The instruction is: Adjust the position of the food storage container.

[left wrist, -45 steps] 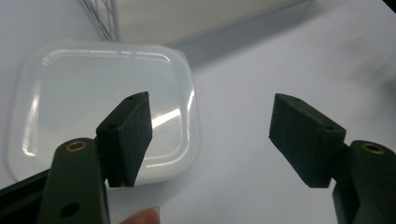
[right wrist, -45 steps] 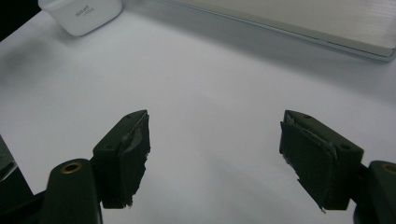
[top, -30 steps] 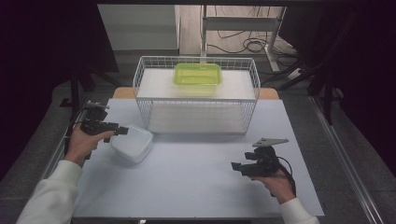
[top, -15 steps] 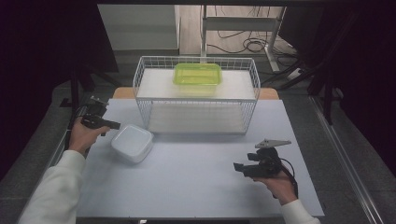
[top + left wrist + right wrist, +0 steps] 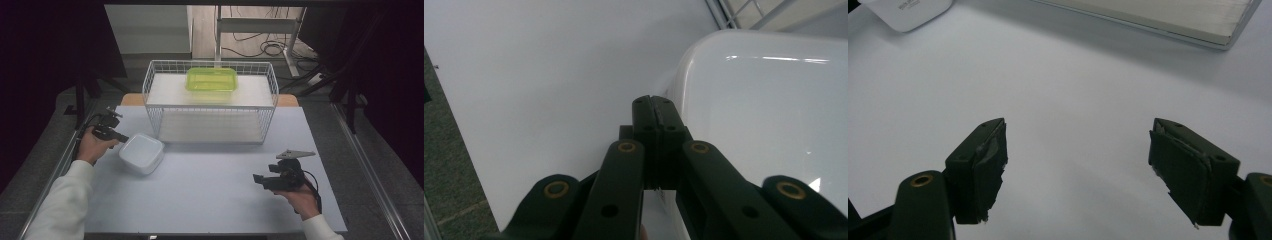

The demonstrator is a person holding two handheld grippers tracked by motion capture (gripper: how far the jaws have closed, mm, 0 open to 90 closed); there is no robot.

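- Black jaws of the left gripper (image 5: pixel 655 107) have just been closing and are pressed together with nothing between them, just beside the rim of the white container (image 5: pixel 142 153).
- The white container is set on the bench (image 5: pixel 210 200), in front of the wire basket (image 5: pixel 210 102).
- The right gripper (image 5: pixel 1078 170) is held wide over bare bench, well apart.

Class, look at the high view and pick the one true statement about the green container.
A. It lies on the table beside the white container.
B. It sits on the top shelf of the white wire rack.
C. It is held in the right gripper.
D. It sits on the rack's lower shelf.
B: the green container rests on the upper shelf of the wire rack, well apart from the white container on the table.
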